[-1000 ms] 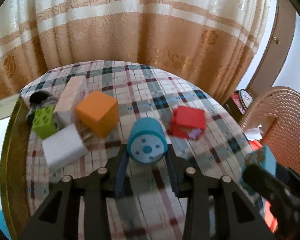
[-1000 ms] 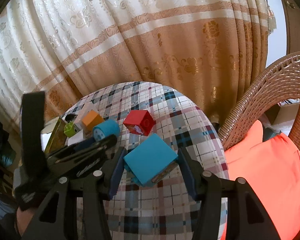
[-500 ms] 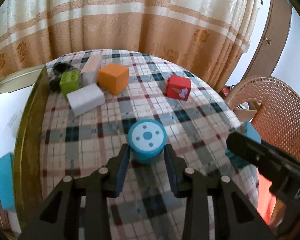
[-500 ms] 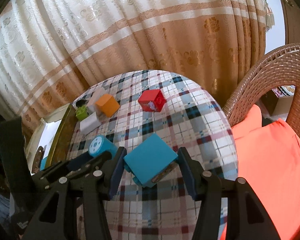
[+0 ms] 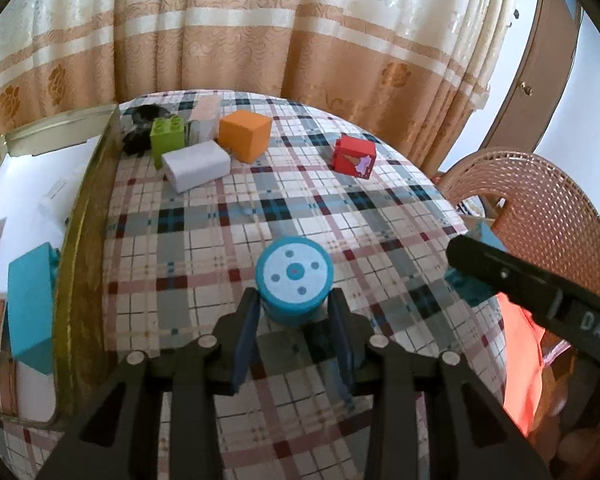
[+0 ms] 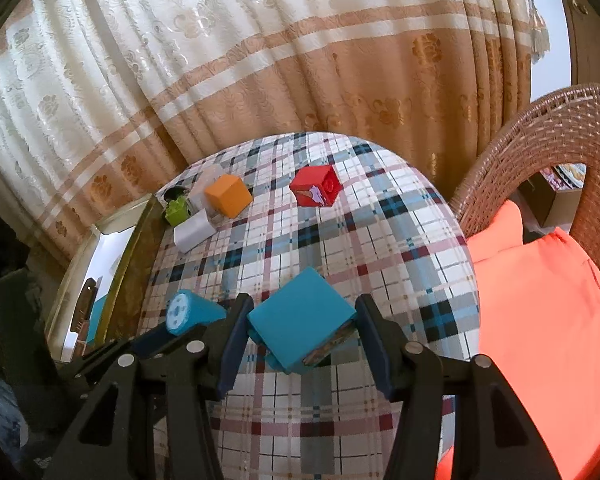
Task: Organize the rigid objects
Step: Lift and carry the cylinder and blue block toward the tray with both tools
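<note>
My left gripper (image 5: 294, 322) is shut on a blue cylinder (image 5: 294, 278) with a pale dotted end face, held above the plaid table (image 5: 236, 216); the cylinder also shows in the right wrist view (image 6: 190, 312). My right gripper (image 6: 302, 330) is shut on a blue cube (image 6: 300, 320), tilted, above the table's near part (image 6: 340, 248). At the far left of the table stand an orange cube (image 5: 245, 135), a white block (image 5: 196, 164), a green brick (image 5: 167, 138) and a pale box (image 5: 205, 118). A red cube (image 5: 354, 157) sits apart at the far right.
A gold-framed mirror (image 5: 78, 216) lines the table's left edge and reflects a blue block (image 5: 30, 308). A wicker chair (image 6: 540, 152) with an orange cushion (image 6: 540, 320) stands right of the table. A curtain (image 5: 260, 28) hangs behind. A dark object (image 5: 140, 128) lies beside the green brick.
Both grippers have pulled back from the far blocks toward the table's near side, each still holding its piece. The cluster and the red cube now look farther away.
</note>
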A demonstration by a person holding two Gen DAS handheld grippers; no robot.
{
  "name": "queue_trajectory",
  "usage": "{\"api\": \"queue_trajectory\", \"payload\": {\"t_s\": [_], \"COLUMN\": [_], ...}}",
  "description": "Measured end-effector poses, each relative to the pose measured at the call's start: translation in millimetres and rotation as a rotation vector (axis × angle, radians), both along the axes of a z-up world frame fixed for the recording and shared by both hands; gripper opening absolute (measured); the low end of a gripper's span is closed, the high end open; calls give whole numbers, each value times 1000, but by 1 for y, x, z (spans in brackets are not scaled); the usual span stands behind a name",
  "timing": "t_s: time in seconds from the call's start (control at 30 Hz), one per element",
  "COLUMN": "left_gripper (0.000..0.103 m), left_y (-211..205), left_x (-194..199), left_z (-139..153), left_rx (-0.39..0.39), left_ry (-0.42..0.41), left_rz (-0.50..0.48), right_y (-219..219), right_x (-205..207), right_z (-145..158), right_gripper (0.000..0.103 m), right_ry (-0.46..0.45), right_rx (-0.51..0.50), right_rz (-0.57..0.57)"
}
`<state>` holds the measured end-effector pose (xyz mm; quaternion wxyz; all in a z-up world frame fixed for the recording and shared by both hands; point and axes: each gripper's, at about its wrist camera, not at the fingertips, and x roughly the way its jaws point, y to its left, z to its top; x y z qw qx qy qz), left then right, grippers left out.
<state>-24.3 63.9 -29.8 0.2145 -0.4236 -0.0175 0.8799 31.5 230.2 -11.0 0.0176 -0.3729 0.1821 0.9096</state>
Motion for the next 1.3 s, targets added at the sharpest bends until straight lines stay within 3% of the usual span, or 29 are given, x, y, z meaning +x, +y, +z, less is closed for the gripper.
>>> {"api": "queue_trajectory", "payload": {"t_s": [0.5,0.6,0.83,0.97,1.3], "left_gripper": [33,32,41,39,37], "left_y": [11,12,19,25,13], "left_x": [-6,-6,-18,-23,-22], "left_z": [-8,-5,-3,-10,-2], "left_rx": [-46,-27,-49,-81,36], "left_ry": [-39,-43,-41,-38,-31], "left_rz": [-27,-24,-7,-4,-8], "right_y": [-2,-1,-1,0,3], "right_x": [1,2,3,3,6], "right_z": [-6,-6,-3,-4,-4], "right_gripper": [56,56,56,56,56], "right_ry": [-19,-26,-18,-21,-24], "right_rx": [-9,-9,-6,-9,-8], "right_rz": [-5,-5,-2,-5,-20]}}
